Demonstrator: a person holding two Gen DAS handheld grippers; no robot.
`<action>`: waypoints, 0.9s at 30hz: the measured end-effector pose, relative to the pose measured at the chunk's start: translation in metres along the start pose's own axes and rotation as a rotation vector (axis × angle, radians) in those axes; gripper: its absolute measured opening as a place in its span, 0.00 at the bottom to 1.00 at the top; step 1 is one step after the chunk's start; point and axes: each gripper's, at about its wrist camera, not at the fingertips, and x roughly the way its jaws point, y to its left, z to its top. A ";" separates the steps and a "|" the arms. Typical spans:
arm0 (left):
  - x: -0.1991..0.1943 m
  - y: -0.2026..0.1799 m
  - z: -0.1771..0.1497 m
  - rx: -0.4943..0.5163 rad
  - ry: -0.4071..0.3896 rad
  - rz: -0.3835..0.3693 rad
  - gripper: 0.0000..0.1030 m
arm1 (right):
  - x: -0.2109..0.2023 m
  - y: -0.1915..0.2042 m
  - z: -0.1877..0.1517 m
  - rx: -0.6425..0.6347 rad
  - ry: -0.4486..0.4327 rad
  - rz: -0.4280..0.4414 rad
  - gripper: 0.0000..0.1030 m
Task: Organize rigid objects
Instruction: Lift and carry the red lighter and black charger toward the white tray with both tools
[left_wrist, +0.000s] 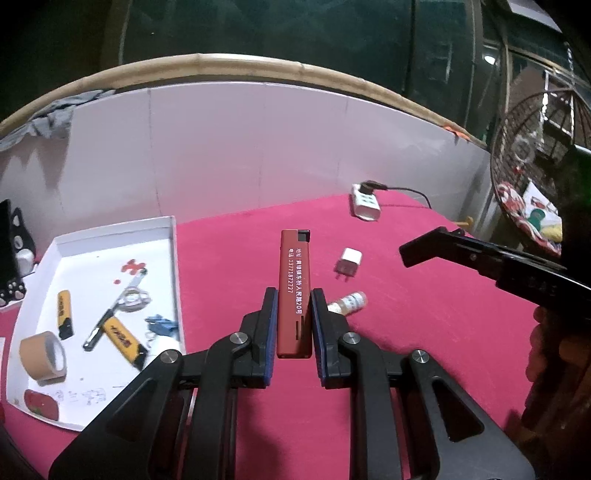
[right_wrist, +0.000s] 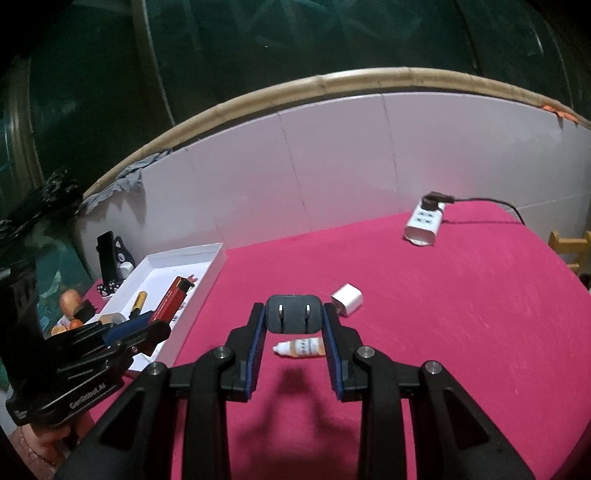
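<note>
A: Our left gripper (left_wrist: 293, 314) clamps the red lighter (left_wrist: 294, 291), centre frame, above the pink tablecloth (left_wrist: 424, 332).

B: And our right gripper (right_wrist: 294, 325) pinches the black plug adapter (right_wrist: 293, 314); the white tray (left_wrist: 170, 258) sits lower left.

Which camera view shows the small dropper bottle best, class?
The right wrist view: the dropper bottle lies whole on the red cloth between the right tool's fingers. In the left wrist view, the left tool partly hides it.
</note>
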 end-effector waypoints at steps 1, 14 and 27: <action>-0.002 0.004 0.000 -0.005 -0.005 0.006 0.16 | 0.000 0.004 0.002 -0.007 -0.003 0.004 0.28; -0.031 0.050 -0.001 -0.096 -0.053 0.078 0.16 | 0.006 0.045 0.015 -0.089 -0.008 0.058 0.28; -0.052 0.085 -0.008 -0.168 -0.089 0.124 0.16 | 0.013 0.079 0.028 -0.161 -0.014 0.101 0.28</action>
